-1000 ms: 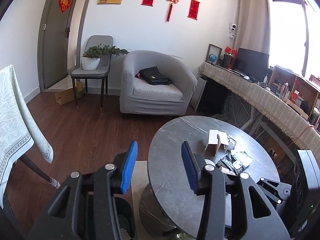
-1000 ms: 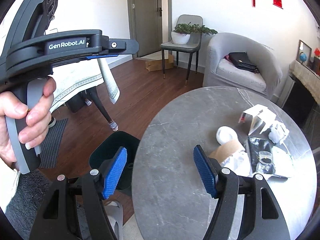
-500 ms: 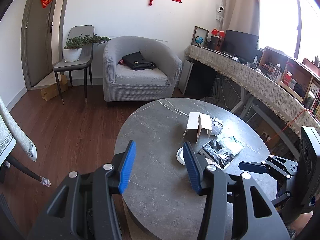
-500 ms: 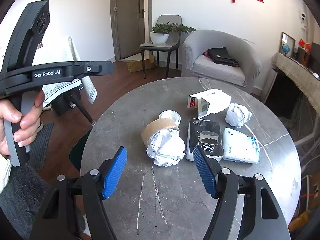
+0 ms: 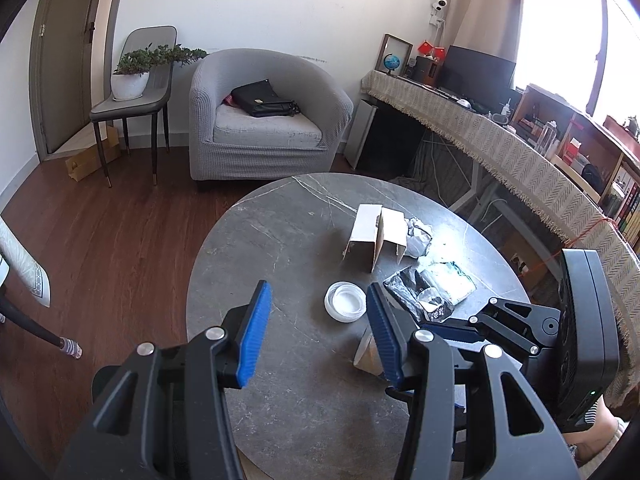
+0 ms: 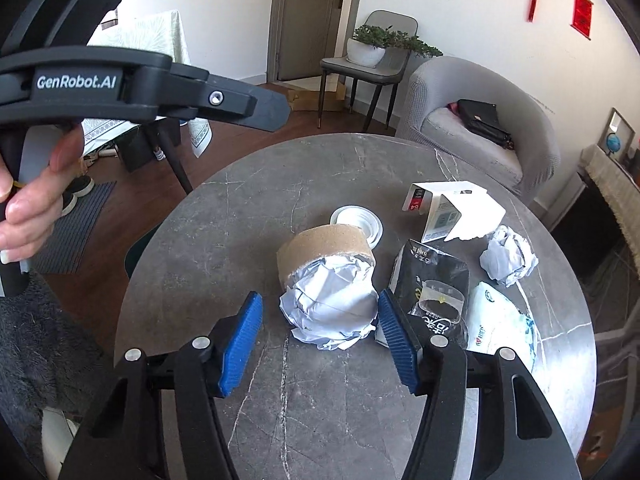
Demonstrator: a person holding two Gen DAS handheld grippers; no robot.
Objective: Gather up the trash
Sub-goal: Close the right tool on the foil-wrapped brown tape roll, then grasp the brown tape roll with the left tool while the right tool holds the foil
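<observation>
Trash lies on a round grey marble table [image 6: 240,208]: a crumpled white paper ball [image 6: 332,308] against a cardboard roll [image 6: 324,248], a white lid [image 6: 356,220], a black packet [image 6: 432,280], a white packet [image 6: 500,324], a second paper ball [image 6: 508,256] and a folded white box [image 6: 452,212]. My right gripper [image 6: 320,336] straddles the near paper ball; its jaws are closing, and the left pad stands clear of the paper. My left gripper [image 5: 318,328] hovers open over the table, nothing between its pads, beside the lid [image 5: 345,302].
A dark bin [image 6: 136,252] shows just past the table's left edge. A grey armchair [image 5: 264,120] with a black bag, a chair bearing a potted plant [image 5: 132,80] and a long cloth-covered desk [image 5: 500,152] ring the table. A hand [image 6: 32,200] holds the left gripper's handle.
Both grippers moved in over the table and tilted down. The right one came down around the near paper ball and its jaws narrowed. The left stayed open.
</observation>
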